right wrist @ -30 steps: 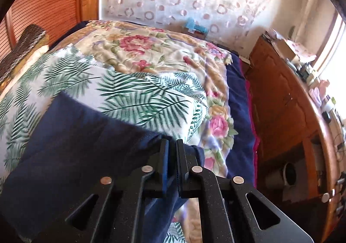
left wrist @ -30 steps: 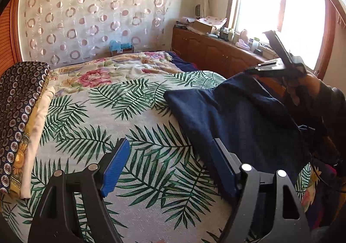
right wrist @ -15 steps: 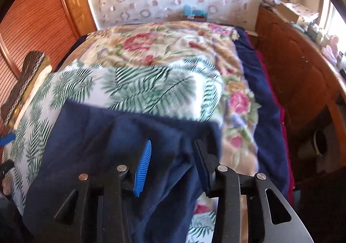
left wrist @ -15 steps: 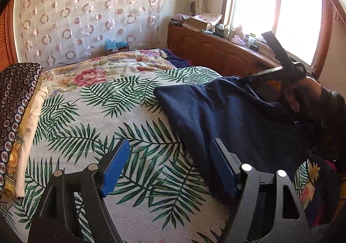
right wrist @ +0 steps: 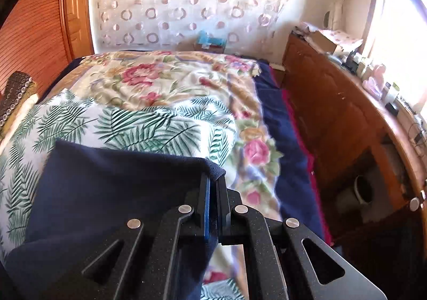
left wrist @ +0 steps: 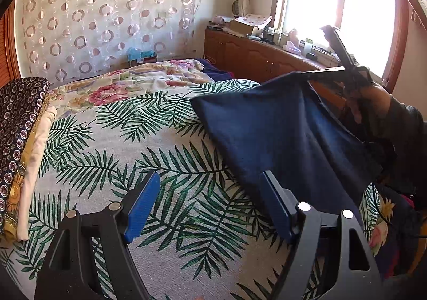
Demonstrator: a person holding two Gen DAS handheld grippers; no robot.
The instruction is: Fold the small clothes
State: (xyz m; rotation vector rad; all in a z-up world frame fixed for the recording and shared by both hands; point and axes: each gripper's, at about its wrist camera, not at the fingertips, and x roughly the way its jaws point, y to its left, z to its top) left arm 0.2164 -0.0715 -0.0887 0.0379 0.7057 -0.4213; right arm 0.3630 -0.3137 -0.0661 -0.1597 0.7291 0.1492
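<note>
We held the left gripper (left wrist: 210, 206) low over the near part of the bed (left wrist: 165, 156), its blue-padded fingers (left wrist: 142, 206) spread wide with nothing between them; the palm-leaf cover showed in the gap. The right finger of that gripper sat just beside the near edge of the navy garment (left wrist: 280, 134), though we could not tell whether it touched the cloth.

The right gripper (right wrist: 212, 188) was clamped tight on the far right corner of the navy garment (right wrist: 114, 193), the cloth pinched between its two fingers. In the left wrist view the right gripper (left wrist: 323, 74) stood raised at the right, above the bed, angled toward the window (left wrist: 339, 4), with our right hand (left wrist: 373, 105) wrapped around its handle. The garment hung from that grip and sloped down leftward, its far left corner resting on the leaf-print cover.

A stack of folded fabrics (left wrist: 21, 145) lay along the left edge of the bed. A wooden cabinet (right wrist: 339, 124) ran along the right side.
</note>
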